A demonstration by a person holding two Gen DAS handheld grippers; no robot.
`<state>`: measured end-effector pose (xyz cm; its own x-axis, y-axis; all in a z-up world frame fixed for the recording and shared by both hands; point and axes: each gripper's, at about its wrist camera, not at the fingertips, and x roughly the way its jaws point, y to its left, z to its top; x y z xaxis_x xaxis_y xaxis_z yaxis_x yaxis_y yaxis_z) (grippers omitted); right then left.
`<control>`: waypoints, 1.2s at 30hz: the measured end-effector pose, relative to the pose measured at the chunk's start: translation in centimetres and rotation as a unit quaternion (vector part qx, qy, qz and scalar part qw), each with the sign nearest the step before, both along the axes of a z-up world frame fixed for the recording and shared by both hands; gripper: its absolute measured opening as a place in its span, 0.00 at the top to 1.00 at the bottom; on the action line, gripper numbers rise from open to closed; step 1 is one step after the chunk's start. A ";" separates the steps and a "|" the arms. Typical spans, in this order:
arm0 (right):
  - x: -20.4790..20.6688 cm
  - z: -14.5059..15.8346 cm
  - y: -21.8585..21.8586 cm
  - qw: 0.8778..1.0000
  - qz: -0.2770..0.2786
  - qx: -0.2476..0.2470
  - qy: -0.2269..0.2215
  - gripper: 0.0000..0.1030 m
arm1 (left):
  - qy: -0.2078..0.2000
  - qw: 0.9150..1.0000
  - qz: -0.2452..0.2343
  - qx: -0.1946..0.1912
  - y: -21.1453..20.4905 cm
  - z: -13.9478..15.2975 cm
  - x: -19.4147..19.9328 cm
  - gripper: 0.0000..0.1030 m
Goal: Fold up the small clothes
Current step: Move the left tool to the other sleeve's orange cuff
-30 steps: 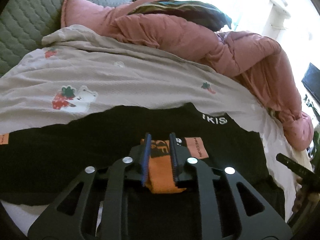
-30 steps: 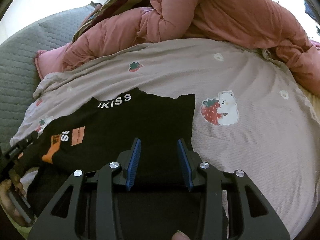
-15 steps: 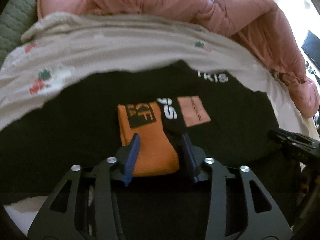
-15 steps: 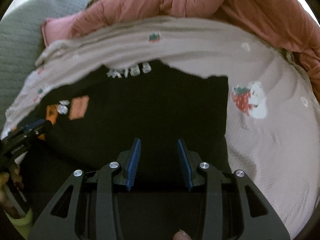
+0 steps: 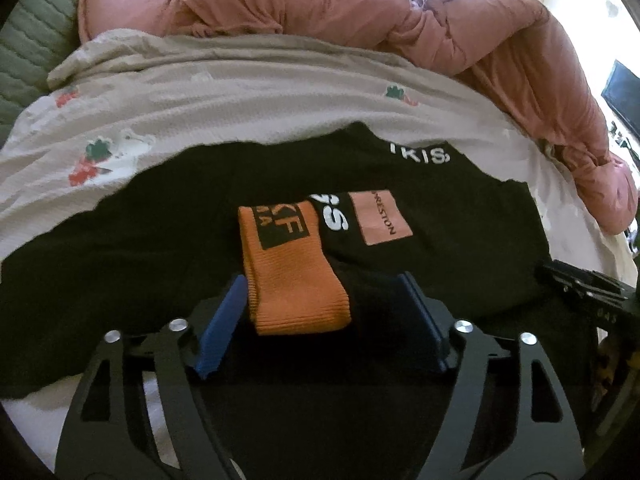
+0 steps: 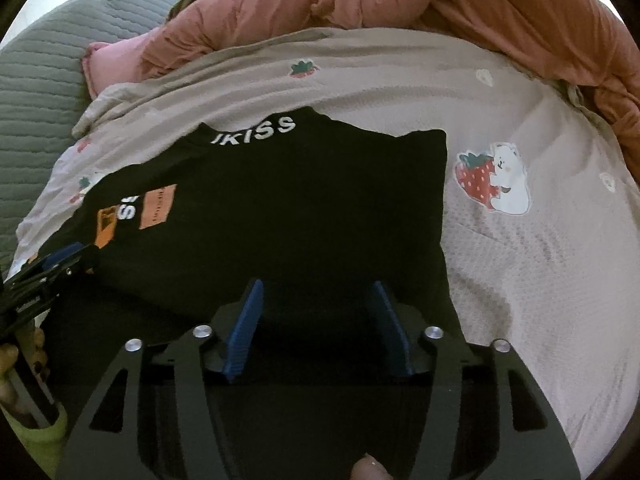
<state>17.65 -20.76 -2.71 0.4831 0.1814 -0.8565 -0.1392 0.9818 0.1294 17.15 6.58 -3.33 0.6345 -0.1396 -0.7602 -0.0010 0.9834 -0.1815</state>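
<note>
**Letting go of both sleeve ends on the folded top**

Looking through the left wrist camera first, I see my left gripper [image 5: 320, 320] with its fingers [image 5: 224, 320] spreading apart. A second ago they were pinched on the orange cuff [image 5: 294, 276]; now that cuff lies loose between them, flat on the black top [image 5: 160, 240], with neither pad pressing it. The sleeve is laid across the chest, its cuff beside the white lettering and the pink patch [image 5: 380, 218]. The top itself lies spread on the strawberry-print bedsheet [image 5: 240, 96], with the pink duvet [image 5: 440, 32] heaped behind it. At the right edge I can make out the tip of my other gripper, low over the cloth.

Switching to the right wrist camera, my right gripper [image 6: 318, 322] is widening too, where half a second ago its fingers [image 6: 246, 324] stood closer together. Only black fabric shows between them, and I see no pad pressing it. The black top's right side ends in a straight edge against the sheet, near the strawberry-and-bear print [image 6: 492, 180], and the collar lettering [image 6: 254, 132] sits at the far edge. My left gripper pokes in at the far left, by the orange cuff.

My reading is that both side folds are now laid in. What remains, I think, is folding the body in half lengthwise, provided the loose cuff stays put as I pull away.
</note>
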 end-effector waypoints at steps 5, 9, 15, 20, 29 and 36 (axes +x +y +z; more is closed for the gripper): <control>-0.3 1.0 0.5 1.000 0.004 0.009 -0.017 0.23 | -0.033 0.999 0.015 0.005 0.5 1.9 -1.3 0.19; -0.5 2.2 0.7 0.999 0.009 0.014 -0.032 0.15 | -0.047 0.999 0.024 0.010 0.9 3.0 -1.8 0.11; -1.0 3.7 1.5 0.998 0.016 0.019 -0.049 0.09 | -0.074 0.996 0.040 0.011 1.9 4.8 -3.4 0.09; -1.4 4.7 2.8 0.998 0.029 0.021 -0.058 0.07 | -0.090 0.994 0.059 0.011 3.3 6.1 -4.5 0.09; -2.5 7.4 6.1 0.994 0.063 0.028 -0.089 0.07 | -0.107 0.989 0.097 0.024 6.4 7.8 -7.2 0.09; -3.4 9.2 8.7 0.989 0.092 0.034 -0.110 0.07 | -0.119 0.983 0.134 0.028 9.4 9.0 -9.4 0.09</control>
<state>14.29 -12.04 6.44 0.6097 0.3374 -0.7172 -0.3471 0.9272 0.1410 7.75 16.00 5.62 0.8041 0.0942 -0.5870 -0.2254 0.9619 -0.1545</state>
